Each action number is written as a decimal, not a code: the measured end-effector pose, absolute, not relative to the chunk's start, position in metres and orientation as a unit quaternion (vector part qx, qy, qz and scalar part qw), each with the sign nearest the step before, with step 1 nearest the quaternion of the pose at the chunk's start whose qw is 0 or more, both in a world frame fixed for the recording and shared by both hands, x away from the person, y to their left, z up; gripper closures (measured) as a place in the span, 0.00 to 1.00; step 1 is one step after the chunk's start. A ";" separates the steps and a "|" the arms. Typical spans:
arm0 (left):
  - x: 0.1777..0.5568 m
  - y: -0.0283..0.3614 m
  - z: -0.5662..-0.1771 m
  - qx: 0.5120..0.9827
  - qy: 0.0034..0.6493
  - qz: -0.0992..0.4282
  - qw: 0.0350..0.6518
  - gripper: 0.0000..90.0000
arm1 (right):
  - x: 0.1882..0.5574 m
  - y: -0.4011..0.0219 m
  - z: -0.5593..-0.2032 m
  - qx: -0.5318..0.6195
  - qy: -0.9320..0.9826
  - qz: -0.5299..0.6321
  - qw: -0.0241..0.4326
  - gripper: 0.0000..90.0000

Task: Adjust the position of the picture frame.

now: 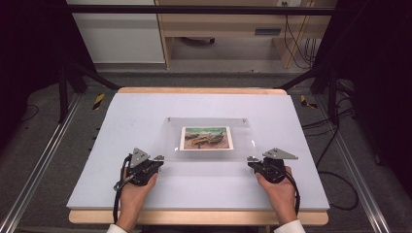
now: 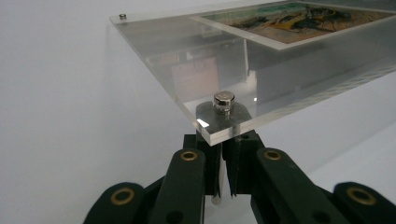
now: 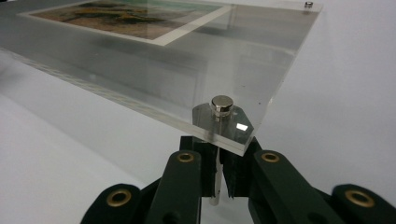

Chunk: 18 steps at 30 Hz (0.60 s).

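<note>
A clear acrylic frame (image 1: pixel 204 159) with a colour picture (image 1: pixel 206 138) in it sits over the middle of the white board. My left gripper (image 1: pixel 158 159) is at its near left corner and my right gripper (image 1: pixel 251 160) at its near right corner. In the left gripper view the jaws (image 2: pixel 224 172) are shut on a thin metal post under the plate (image 2: pixel 187 60), below a round silver cap (image 2: pixel 223 99). The right gripper (image 3: pixel 223 172) grips the matching post beneath its cap (image 3: pixel 221 104). The near edge looks raised off the board.
The white board (image 1: pixel 121 145) lies on a wooden table (image 1: pixel 194 217). Small silver studs mark the plate's far corners (image 2: pixel 123 16) (image 3: pixel 308 4). Metal rails (image 1: pixel 43 160), dark stand legs (image 1: pixel 63 92) and floor cables (image 1: pixel 335 160) flank the table.
</note>
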State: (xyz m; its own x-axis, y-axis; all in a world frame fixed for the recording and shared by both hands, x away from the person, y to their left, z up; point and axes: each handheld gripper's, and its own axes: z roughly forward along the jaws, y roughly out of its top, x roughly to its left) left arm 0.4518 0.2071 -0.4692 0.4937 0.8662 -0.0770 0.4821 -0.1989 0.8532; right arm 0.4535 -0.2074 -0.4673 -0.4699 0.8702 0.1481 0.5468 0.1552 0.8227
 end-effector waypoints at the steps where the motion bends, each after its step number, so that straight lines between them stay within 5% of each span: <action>1: 0.452 0.207 -0.470 0.743 0.455 0.217 0.440 0.93 | 0.454 -0.207 -0.468 0.482 0.738 0.434 0.184 0.94; 18: 0.453 0.206 -0.474 0.747 0.457 0.215 0.432 0.93 | 0.455 -0.207 -0.473 0.483 0.744 0.426 0.179 0.94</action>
State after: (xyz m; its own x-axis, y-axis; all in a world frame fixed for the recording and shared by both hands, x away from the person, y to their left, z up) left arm 0.4527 0.2056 -0.4737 0.4901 0.8686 -0.0738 0.4969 -0.2088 0.8423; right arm 0.4553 -0.2067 -0.4727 -0.4691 0.8711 0.1451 0.5654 0.1700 0.8071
